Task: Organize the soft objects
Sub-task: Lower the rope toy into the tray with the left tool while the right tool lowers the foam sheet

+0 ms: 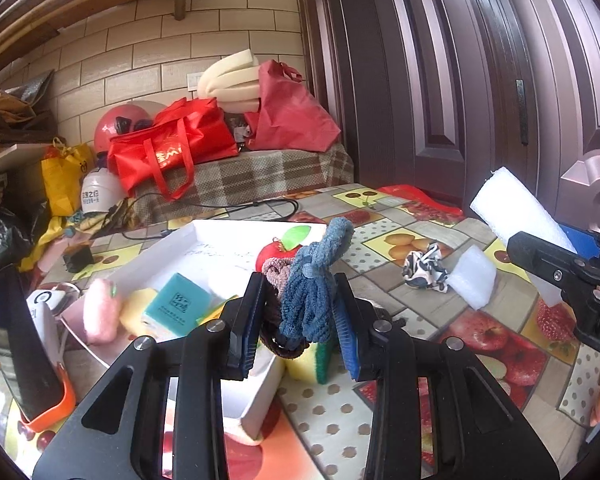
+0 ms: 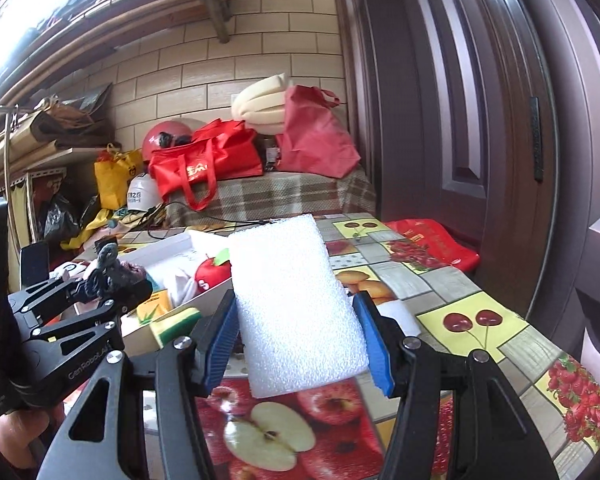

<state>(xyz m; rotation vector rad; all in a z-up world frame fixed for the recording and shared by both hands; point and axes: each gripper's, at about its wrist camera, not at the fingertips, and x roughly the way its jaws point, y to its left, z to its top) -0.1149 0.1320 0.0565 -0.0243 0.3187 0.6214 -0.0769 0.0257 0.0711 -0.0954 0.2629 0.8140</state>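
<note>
The left tongs (image 1: 296, 316) pinch a fuzzy blue and brown bunch of hair ties (image 1: 312, 292), with the shallow white cardboard box (image 1: 204, 240) of soft things just under and past their tips. The right tongs (image 2: 296, 344) pinch a flat white foam block (image 2: 288, 300), with the box off to their left. The hair ties hang loose and could slip out, and the squishy foam could pop free or bump the left tongs if both go to the box together.
</note>
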